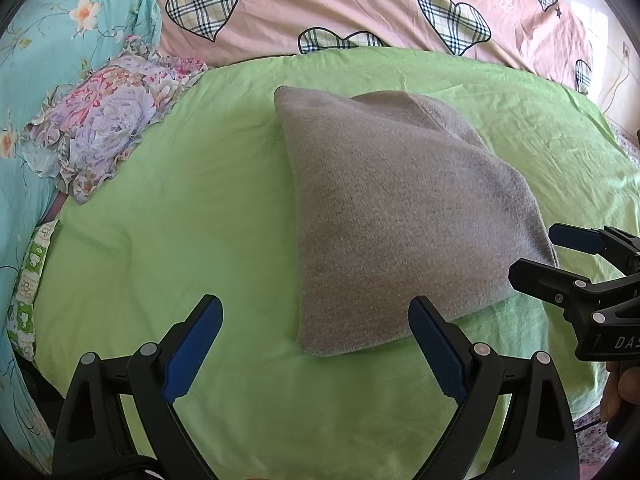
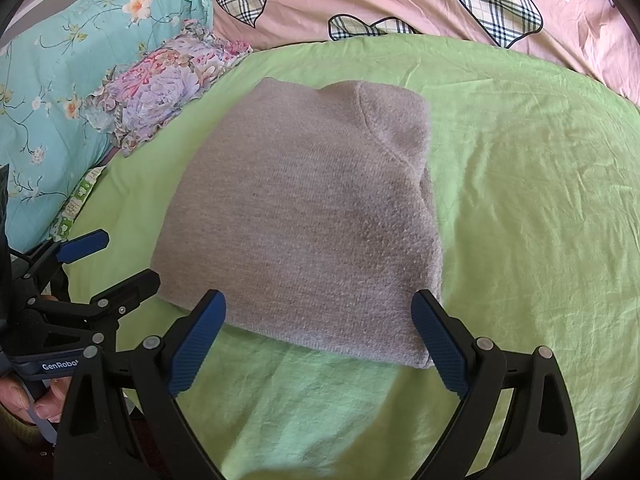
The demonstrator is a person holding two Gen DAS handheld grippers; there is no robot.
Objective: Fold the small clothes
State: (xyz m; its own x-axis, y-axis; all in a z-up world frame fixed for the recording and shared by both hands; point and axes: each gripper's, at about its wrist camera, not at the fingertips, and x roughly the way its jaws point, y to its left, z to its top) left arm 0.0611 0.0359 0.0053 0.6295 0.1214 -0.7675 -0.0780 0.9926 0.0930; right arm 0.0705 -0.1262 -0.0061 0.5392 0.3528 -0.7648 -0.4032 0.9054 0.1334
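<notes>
Grey knit garment point(image 1: 400, 208) lies folded mid-frame on the green sheet point(image 1: 180, 220); left claw point(image 1: 316, 344) and right claw point(image 2: 320, 340) both spread, empty.

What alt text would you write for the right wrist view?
A folded grey knit garment lies on a green sheet, just beyond the open right gripper. The open left gripper is at the left edge; floral and heart-print bedding lies behind.

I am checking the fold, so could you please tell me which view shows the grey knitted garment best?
The right wrist view: the grey knitted garment lies whole and centred, its folded flap visible at upper right. The left wrist view shows it off to the right, its near right corner hidden by the right tool.
</notes>
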